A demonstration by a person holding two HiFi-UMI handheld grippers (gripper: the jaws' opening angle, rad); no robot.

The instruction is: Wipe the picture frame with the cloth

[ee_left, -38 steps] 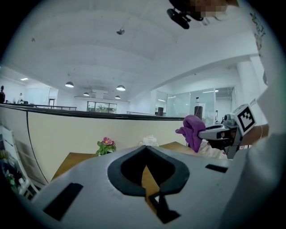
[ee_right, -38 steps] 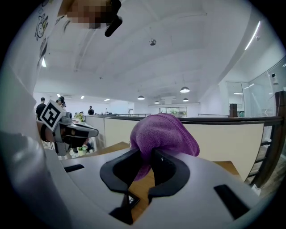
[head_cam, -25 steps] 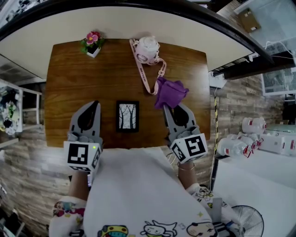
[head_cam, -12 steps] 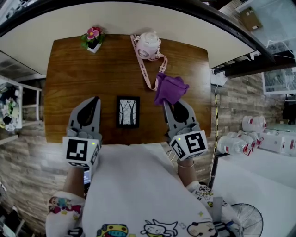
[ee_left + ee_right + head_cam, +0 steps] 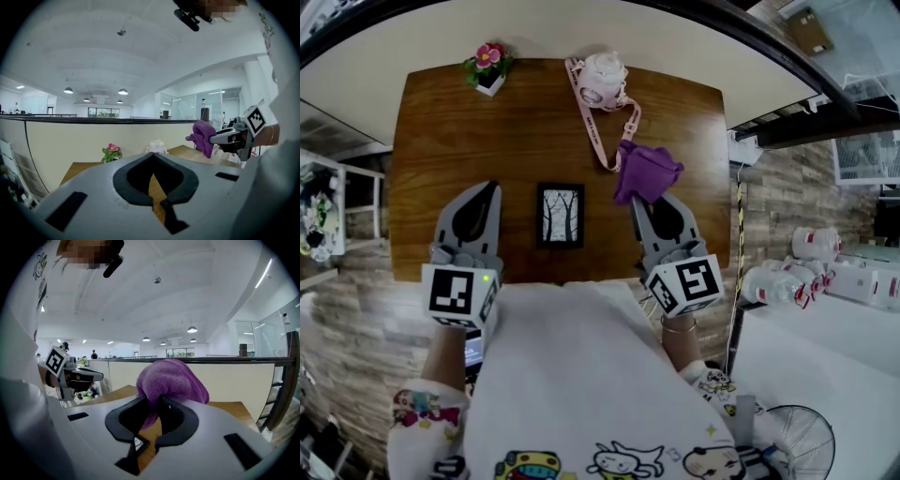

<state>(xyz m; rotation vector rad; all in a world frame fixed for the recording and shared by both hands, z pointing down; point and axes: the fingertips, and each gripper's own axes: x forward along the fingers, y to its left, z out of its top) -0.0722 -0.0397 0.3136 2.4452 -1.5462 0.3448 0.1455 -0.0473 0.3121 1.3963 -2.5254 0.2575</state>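
Observation:
A small black picture frame [image 5: 560, 216] with a tree drawing lies flat on the wooden table [image 5: 487, 141], between my two grippers. A purple cloth [image 5: 646, 172] is bunched up in my right gripper [image 5: 644, 200], which is shut on it above the table's right part. In the right gripper view the cloth [image 5: 171, 383] bulges out over the jaws, and a corner of the frame [image 5: 139, 443] shows below them. My left gripper [image 5: 493, 187] is shut and holds nothing, left of the frame. In the left gripper view its jaws [image 5: 152, 161] meet at the tips.
A small pot with pink flowers [image 5: 488, 67] stands at the table's far left corner. A pale pink bottle with a long strap [image 5: 602, 82] lies at the far edge, its strap running toward the cloth. A dark railing [image 5: 694, 19] curves behind the table.
Both grippers and the cloth keep their places over the table. Only the head view has shifted slightly, so the table sits a little higher in the picture.

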